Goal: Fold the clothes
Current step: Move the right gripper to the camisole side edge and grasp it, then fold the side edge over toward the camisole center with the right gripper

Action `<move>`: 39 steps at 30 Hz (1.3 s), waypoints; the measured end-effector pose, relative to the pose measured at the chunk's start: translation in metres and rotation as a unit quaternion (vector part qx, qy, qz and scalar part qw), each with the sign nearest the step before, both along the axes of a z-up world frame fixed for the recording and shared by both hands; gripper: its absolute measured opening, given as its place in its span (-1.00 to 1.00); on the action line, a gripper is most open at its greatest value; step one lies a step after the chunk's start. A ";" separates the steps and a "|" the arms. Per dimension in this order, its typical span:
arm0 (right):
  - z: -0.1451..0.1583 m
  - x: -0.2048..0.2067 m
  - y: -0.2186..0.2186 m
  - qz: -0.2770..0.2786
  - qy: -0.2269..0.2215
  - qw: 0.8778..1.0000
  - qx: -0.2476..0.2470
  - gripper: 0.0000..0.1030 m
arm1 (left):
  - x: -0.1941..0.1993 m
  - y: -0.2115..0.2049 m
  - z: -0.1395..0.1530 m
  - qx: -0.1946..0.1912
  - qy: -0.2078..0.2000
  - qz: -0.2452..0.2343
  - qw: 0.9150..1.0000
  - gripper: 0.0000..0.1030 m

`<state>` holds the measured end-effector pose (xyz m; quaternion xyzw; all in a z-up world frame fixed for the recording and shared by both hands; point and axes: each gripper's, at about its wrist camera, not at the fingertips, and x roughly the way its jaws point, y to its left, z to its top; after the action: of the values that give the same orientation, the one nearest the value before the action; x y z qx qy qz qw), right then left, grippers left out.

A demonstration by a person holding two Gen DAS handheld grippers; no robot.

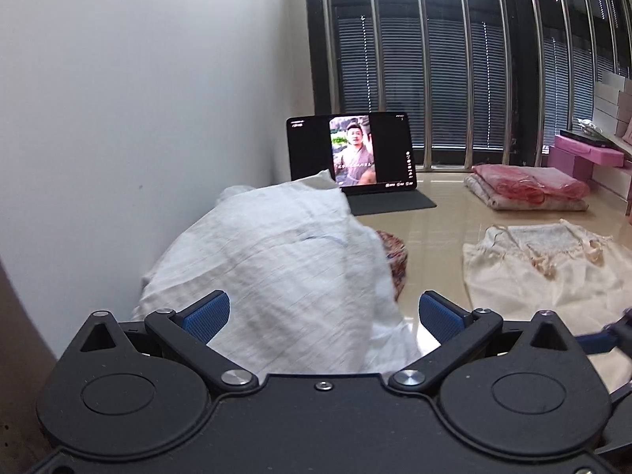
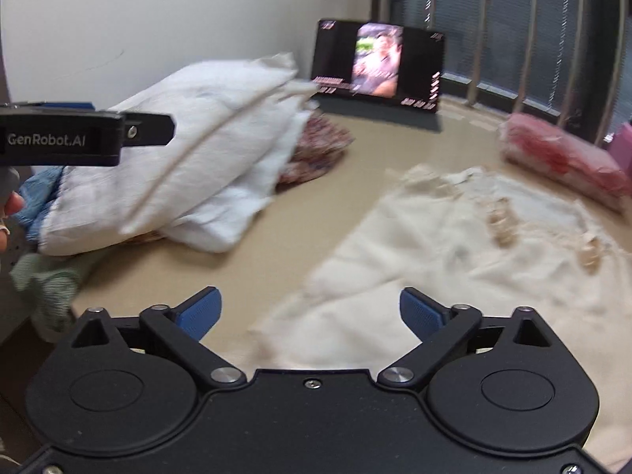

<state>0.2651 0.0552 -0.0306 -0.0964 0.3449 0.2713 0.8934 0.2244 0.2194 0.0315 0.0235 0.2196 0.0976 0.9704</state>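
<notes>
A cream strappy garment [image 2: 454, 245] lies spread flat on the beige table; it also shows in the left wrist view [image 1: 553, 272]. My right gripper [image 2: 310, 314] is open and empty just above its near edge. My left gripper [image 1: 324, 316] is open over a heap of white cloth [image 1: 276, 260] at the left by the wall, with cloth lying between its blue pads [image 1: 207, 316]; no grip shows. The heap [image 2: 197, 138] covers a red patterned garment [image 2: 316, 150]. The left gripper's body [image 2: 79, 138] shows at the left of the right wrist view.
A tablet [image 1: 351, 150] playing a video stands on its cover at the back. A folded pink-red stack [image 1: 525, 189] lies at the back right, by pink boxes [image 1: 584, 154]. Blue cloth [image 2: 39, 193] and green cloth [image 2: 43, 276] lie at the table's left edge. A barred window is behind.
</notes>
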 end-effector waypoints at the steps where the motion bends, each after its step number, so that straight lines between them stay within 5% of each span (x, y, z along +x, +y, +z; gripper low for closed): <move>1: -0.003 -0.002 0.006 -0.003 0.006 1.000 -0.008 0.72 | -0.003 0.002 0.001 -0.002 0.001 -0.001 1.000 1.00; 8: -0.015 -0.011 0.020 -0.037 0.011 0.998 -0.052 0.38 | -0.007 0.009 0.007 -0.041 0.003 -0.047 0.998 1.00; 12: -0.013 -0.006 0.013 -0.053 0.029 0.998 -0.035 -0.70 | 0.008 -0.001 0.011 -0.063 0.017 -0.092 0.994 1.00; 16: -0.012 0.002 -0.002 -0.072 0.050 0.996 -0.002 -0.97 | 0.035 -0.019 0.008 -0.089 0.055 -0.138 0.985 1.00; 24: 0.008 -0.003 -0.041 -0.078 0.047 0.992 0.085 -0.97 | 0.105 -0.047 -0.020 -0.209 0.148 -0.182 0.950 0.97; 30: 0.022 -0.010 -0.075 -0.068 0.015 0.988 0.138 -0.97 | 0.158 -0.075 -0.035 -0.269 0.180 -0.195 0.926 0.81; 39: 0.019 -0.004 -0.106 -0.062 0.026 0.980 0.188 -0.97 | 0.235 -0.094 -0.055 -0.259 0.215 -0.142 0.931 0.10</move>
<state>0.2610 -0.0513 -0.0114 0.1023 0.3160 0.2775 0.9015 0.4590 0.1257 -0.0230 -0.1772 0.4351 -0.1086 0.8761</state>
